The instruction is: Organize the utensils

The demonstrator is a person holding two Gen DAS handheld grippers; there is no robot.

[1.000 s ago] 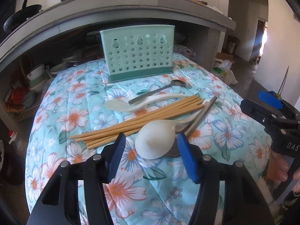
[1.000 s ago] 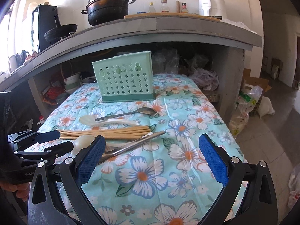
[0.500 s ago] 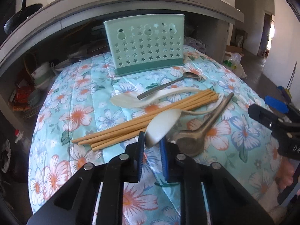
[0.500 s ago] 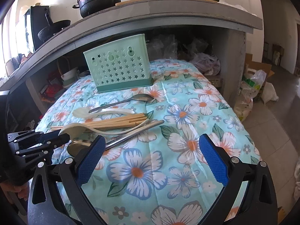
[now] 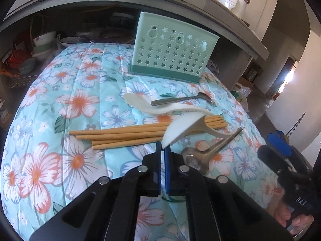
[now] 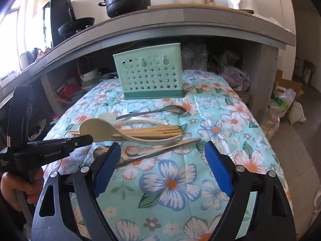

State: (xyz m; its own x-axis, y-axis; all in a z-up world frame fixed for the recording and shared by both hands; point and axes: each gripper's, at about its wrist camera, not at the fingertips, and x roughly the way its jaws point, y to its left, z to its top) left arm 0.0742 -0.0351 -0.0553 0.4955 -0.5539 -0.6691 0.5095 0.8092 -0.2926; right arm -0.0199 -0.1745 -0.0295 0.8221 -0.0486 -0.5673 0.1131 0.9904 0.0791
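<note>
My left gripper [image 5: 163,148] is shut on the bowl rim of a white plastic spoon [image 5: 180,126], which is tipped up on edge over the wooden chopsticks [image 5: 124,134]. In the right wrist view the left gripper [image 6: 88,138] comes in from the left with that spoon [image 6: 96,129] in it. My right gripper [image 6: 162,144] hovers low over the table, its jaws closing with nothing gripped. A large metal spoon [image 6: 152,150] lies just beyond its pads. A second white spoon [image 6: 140,120] and a small metal spoon [image 6: 158,110] lie farther back. The mint utensil caddy [image 6: 149,76] stands upright behind them.
A floral cloth [image 6: 172,182] covers the table, which drops off at the right. A concrete counter [image 6: 180,22] overhangs the caddy, with a black pot [image 6: 128,0] on top and bowls [image 5: 44,42] stored beneath. A hand [image 6: 18,188] holds the left gripper.
The left jaws closed on the white spoon's bowl and tipped it up off the cloth while the gripper rolled. The right jaws narrowed, and that gripper moved closer to the utensils.
</note>
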